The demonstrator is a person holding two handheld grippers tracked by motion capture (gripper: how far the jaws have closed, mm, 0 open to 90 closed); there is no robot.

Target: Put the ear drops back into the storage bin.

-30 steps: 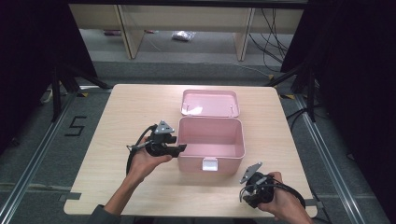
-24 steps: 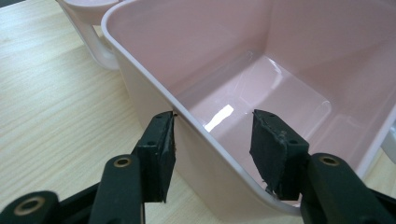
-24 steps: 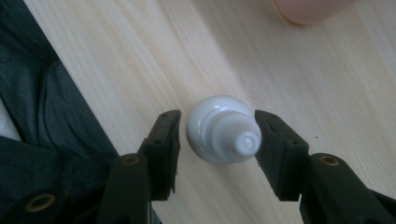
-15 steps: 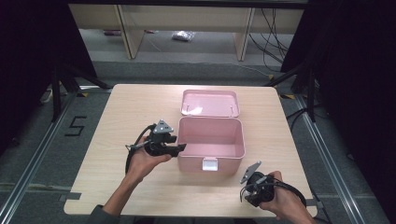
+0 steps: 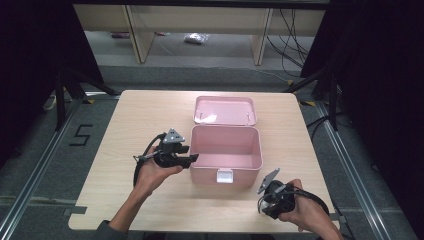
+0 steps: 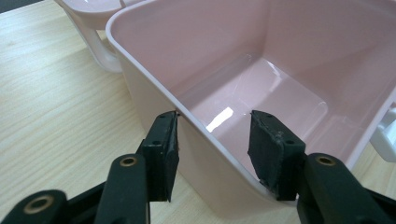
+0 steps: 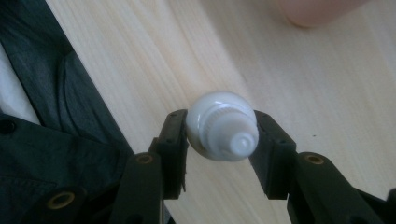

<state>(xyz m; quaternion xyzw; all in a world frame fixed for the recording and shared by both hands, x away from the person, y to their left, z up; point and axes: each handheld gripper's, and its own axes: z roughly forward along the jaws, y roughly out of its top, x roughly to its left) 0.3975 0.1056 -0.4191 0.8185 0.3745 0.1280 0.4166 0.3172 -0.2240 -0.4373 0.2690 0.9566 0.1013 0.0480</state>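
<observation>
At the near right corner of the worktop (image 5: 150, 115), my right claw (image 7: 219, 128) has just been closing, and the right gripper view now shows both pads pressed against a small white tube (image 7: 219, 125), its ribbed screw cap pointing back at the camera. Compared with a second ago the jaws stand narrower while the hand itself has hardly shifted, so I read this as the pickup just made: the tube is gripped by its shoulder, low over the wood, and not yet carried anywhere. In the high view that right claw (image 5: 267, 197) sits in front of and to the right of the pink box (image 5: 226, 172), well apart from its open mouth; the tube itself is too small there for me to make out. My left claw (image 6: 212, 144) has stayed where it was, jaws about half open and straddling the box's left wall, one pad outside, one inside; I see a gap at the inner pad, so it steadies rather than clamps. The box is empty inside, its lid (image 5: 225, 111) thrown back flat behind it. My judgement is that the next move is a lift and a carry leftward and forward over the rim, keeping the tube from slipping out by its rounded shoulder.
</observation>
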